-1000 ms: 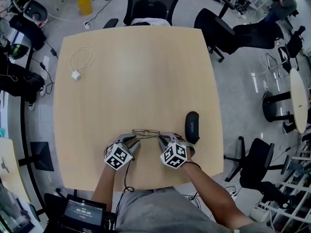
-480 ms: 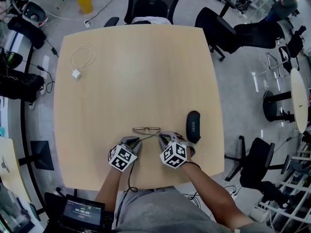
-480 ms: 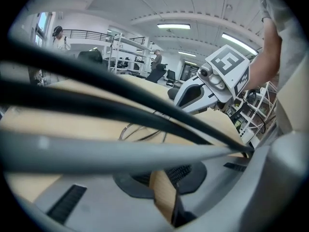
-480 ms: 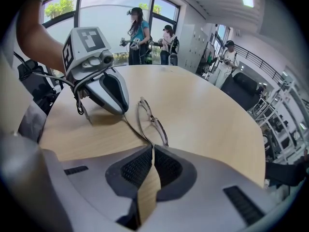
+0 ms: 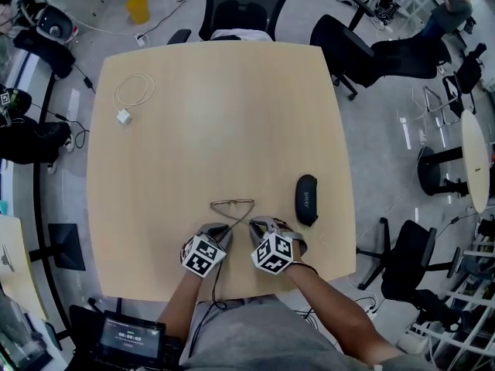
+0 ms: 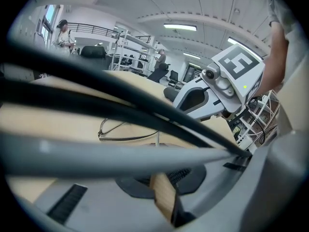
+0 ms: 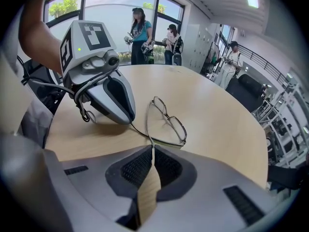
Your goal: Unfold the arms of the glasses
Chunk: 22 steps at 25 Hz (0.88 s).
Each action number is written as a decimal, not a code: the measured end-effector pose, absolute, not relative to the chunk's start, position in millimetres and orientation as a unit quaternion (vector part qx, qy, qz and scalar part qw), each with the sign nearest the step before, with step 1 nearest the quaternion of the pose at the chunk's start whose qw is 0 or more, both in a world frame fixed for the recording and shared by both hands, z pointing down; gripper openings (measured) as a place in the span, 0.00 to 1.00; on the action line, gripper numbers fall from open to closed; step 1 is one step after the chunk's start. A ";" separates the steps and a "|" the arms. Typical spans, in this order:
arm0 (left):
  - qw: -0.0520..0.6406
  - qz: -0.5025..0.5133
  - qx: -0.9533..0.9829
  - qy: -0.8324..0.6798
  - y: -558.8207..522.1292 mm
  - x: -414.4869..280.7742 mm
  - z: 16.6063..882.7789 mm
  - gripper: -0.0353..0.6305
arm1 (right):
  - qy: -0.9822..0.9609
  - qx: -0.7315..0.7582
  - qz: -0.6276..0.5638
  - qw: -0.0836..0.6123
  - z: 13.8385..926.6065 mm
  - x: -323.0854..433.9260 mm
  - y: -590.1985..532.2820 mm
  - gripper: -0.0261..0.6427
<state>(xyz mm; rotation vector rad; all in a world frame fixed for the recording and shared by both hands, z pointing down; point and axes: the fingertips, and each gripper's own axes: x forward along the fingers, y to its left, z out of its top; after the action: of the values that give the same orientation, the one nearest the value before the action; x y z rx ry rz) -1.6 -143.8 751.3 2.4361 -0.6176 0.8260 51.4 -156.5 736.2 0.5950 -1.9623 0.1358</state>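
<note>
Pale wood fills most of what I look down on – a light wooden table with rounded corners point(image 5: 216, 114), with grey floor and black office chairs point(image 5: 240, 6) around it. Near my edge of the table lie the thin wire-framed glasses point(image 5: 232, 204), front bar farthest from me and both arms angled back toward me so that they slant in toward each other.

My left claw point(image 5: 221, 229) is pinched onto the tip of one arm. In the left gripper view the pads meet on that thin wire, though a dark cable point(image 6: 120, 105) cuts across much of the picture. My right claw point(image 5: 252, 222) is clamped the same way on the tip of the other arm – the right gripper view shows the wire running straight from the frame into the closed pads. Both claws sit low over the table, side by side and close together, with the glasses just beyond them.

A black oval glasses case point(image 5: 306, 200) lies just right of the right claw. A coiled white cable with a small white plug point(image 5: 130, 97) rests well apart, at the far left.
</note>
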 end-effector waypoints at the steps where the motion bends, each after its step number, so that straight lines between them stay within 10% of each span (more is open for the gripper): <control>1: 0.248 0.303 0.892 -0.226 -140.7 0.7 750.7 0.10 | -0.818 0.245 0.056 0.517 736.5 50.4 -152.7 0.07; 22: 0.292 0.204 0.909 -0.218 -127.6 13.3 712.5 0.10 | -0.842 0.207 0.082 0.491 738.5 26.9 -123.8 0.07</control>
<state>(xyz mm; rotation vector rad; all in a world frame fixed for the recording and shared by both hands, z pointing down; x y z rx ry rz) 13.3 -127.6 712.5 2.4222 -0.5810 0.5448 26.9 -123.8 738.5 0.5031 -2.0454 0.1982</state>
